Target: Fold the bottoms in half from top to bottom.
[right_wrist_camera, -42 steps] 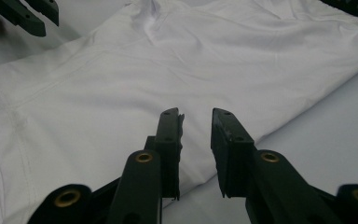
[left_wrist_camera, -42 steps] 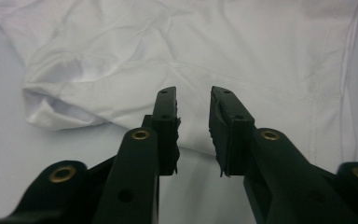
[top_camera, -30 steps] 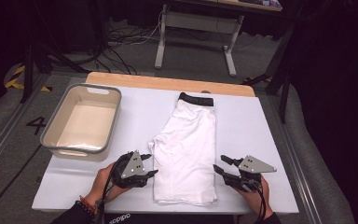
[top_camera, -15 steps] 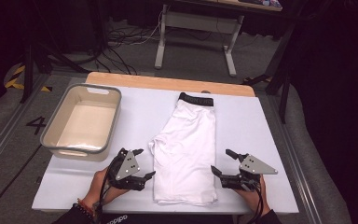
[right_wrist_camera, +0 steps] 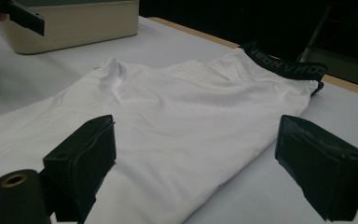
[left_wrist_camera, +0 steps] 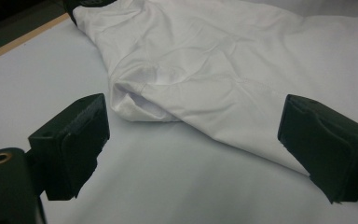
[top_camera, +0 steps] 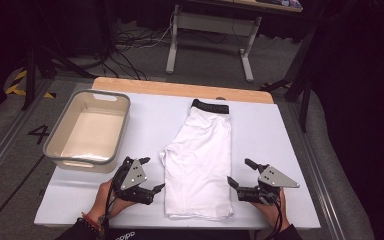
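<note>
White shorts (top_camera: 200,155) lay folded on the table (top_camera: 290,135); the left hand-held gripper (top_camera: 150,175) and right hand-held gripper (top_camera: 240,174) flanked them, jaws just opened, gripping nothing.

The black waistband (right_wrist_camera: 284,63) of the white shorts (right_wrist_camera: 177,116) carries grey capital letters in the right gripper view, upper right of the frame; they stand upside down and read roughly "NONVNOB", not surely legible. In the high view the same band (top_camera: 210,106) shows lettering too small to read. On the floor, left of the frame, a dark "4" (top_camera: 39,133) is marked.
</note>
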### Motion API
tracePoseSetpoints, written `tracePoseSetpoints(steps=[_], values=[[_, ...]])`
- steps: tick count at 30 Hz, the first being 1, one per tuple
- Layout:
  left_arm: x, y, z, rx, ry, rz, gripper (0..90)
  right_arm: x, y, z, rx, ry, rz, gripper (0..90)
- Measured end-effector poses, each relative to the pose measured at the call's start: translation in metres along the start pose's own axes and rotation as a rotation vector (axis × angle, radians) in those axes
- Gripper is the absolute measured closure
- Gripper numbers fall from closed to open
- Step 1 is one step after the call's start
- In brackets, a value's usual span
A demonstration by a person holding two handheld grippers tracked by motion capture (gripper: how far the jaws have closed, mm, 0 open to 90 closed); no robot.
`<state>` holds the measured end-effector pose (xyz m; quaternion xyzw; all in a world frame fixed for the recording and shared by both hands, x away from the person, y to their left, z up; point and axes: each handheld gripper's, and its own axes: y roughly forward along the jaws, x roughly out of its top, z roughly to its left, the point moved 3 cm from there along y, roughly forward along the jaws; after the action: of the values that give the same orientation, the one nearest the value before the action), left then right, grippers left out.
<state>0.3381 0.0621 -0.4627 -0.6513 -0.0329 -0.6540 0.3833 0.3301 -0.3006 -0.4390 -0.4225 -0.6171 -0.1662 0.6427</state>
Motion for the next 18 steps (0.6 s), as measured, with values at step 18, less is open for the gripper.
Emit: tracePoseSetpoints(steps=[18], values=[[-0.0013, 0.0038, -0.0026, -0.001, -0.001, 0.02, 5.9, -0.0018, 0.001, -0.004, -0.012, 0.003, 0.022, 12.5]])
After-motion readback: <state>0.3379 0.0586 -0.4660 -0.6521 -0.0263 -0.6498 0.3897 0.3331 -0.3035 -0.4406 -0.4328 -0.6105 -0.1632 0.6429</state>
